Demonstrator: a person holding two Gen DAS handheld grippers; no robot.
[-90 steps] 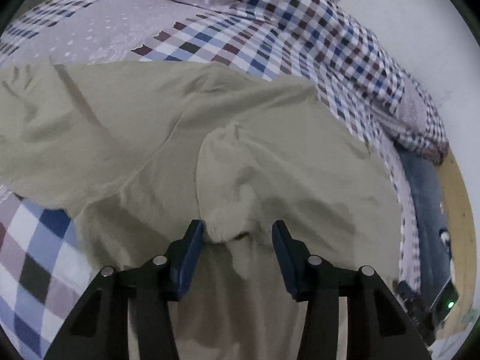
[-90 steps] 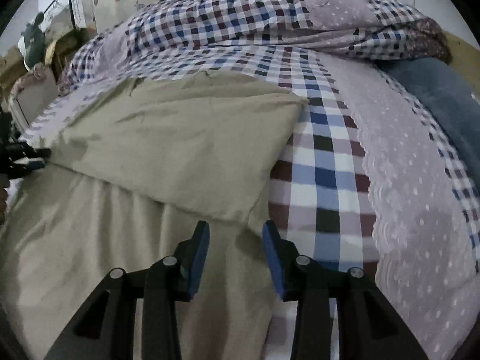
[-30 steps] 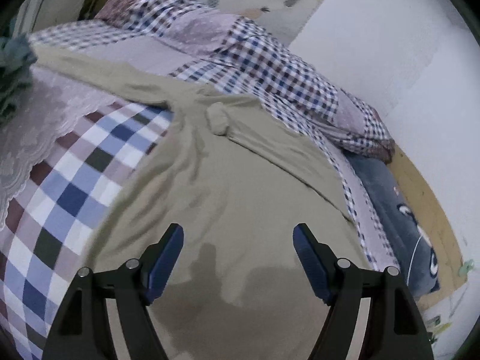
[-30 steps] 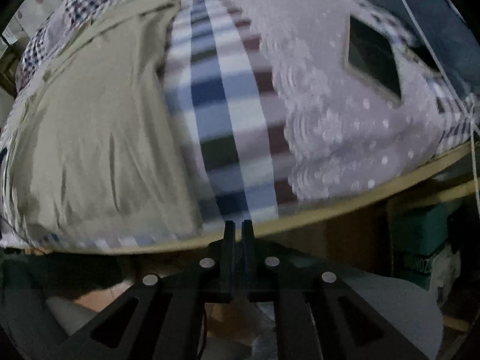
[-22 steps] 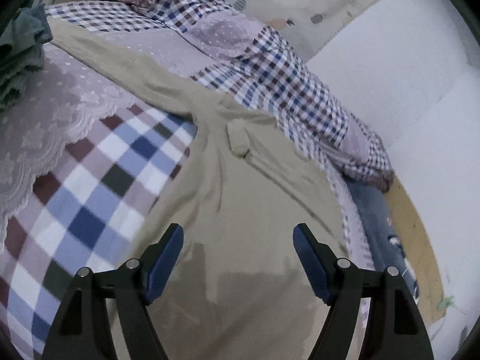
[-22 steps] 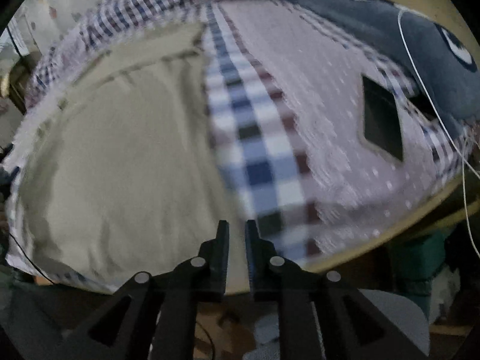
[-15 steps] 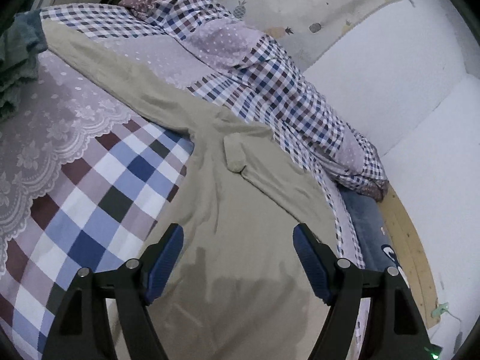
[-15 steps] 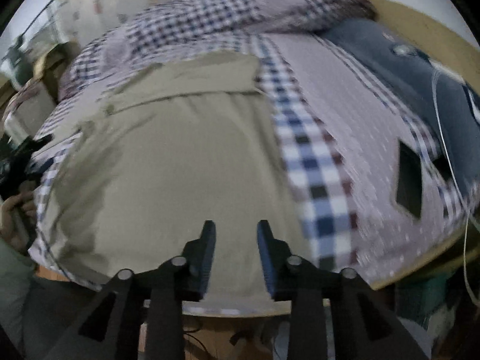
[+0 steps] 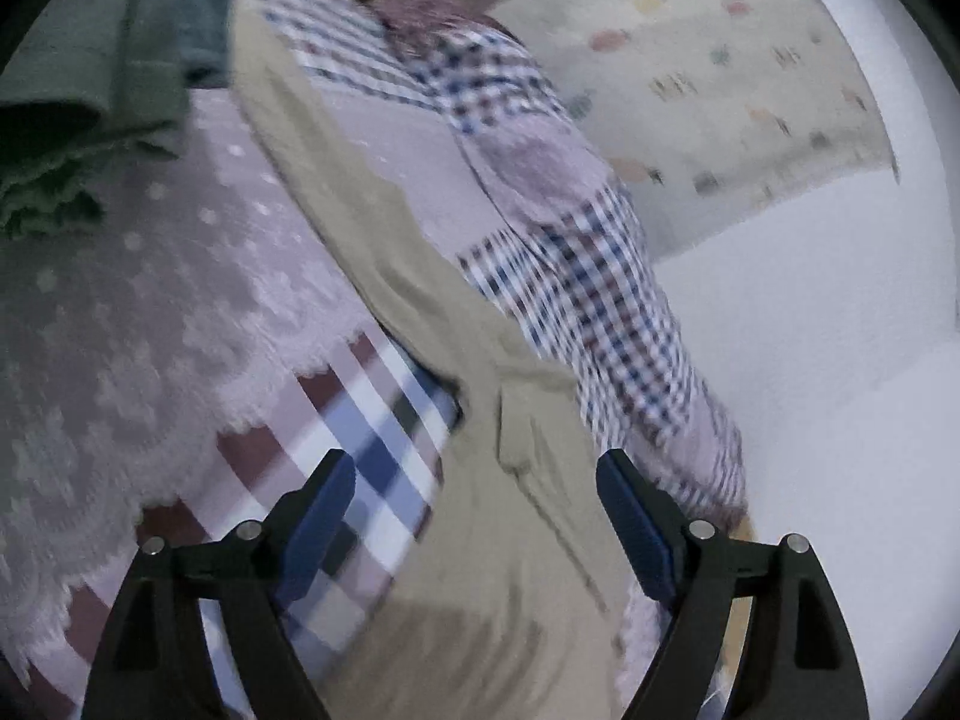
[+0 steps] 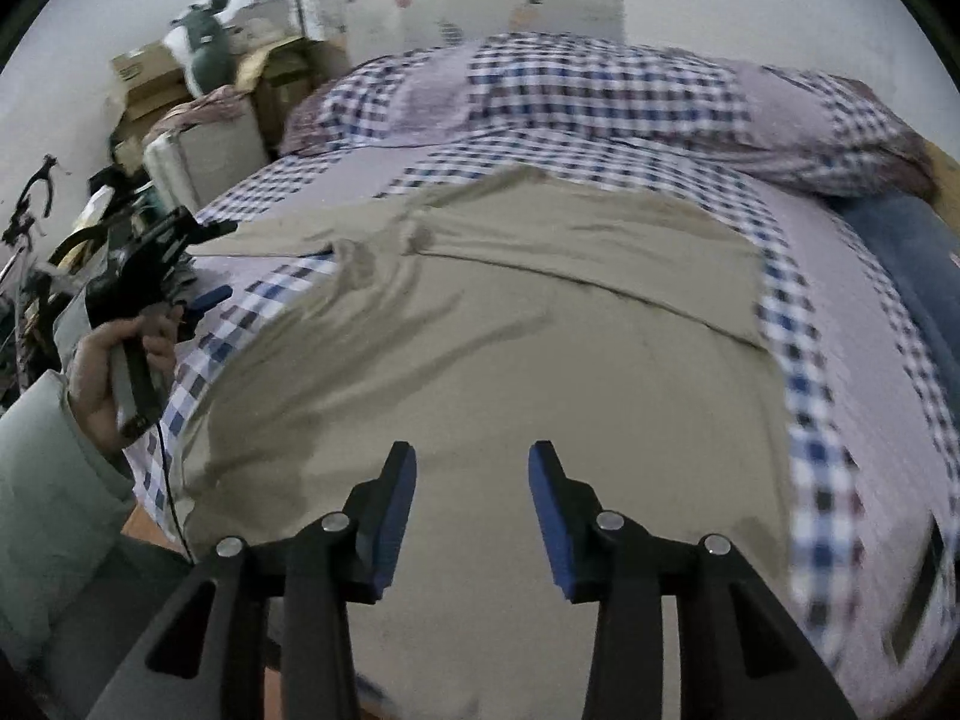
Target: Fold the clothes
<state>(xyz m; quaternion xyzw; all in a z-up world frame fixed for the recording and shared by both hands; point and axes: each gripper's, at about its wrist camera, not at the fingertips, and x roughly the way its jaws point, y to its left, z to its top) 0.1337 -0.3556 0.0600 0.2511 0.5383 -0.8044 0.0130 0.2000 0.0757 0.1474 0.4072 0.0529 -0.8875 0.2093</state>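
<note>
Khaki garment (image 10: 510, 372) spread flat on checked bed cover (image 10: 852, 396); both claws released, nothing grasped.
Soft, lightly creased cloth is seen with a folded flap across its far part and one sleeve (image 9: 336, 198) trailing far-left over a lace-edged dotted panel (image 9: 150, 324). The left claw (image 9: 474, 501) is held spread wide above the sleeve junction; the right claw (image 10: 471, 477) is parted above the near hem. Bare cover is left along the right edge.

the garment (image 10: 510, 360) was plain khaki; the bedspread (image 10: 840, 420) was blue, maroon and white checks with dotted lilac panels.
</note>
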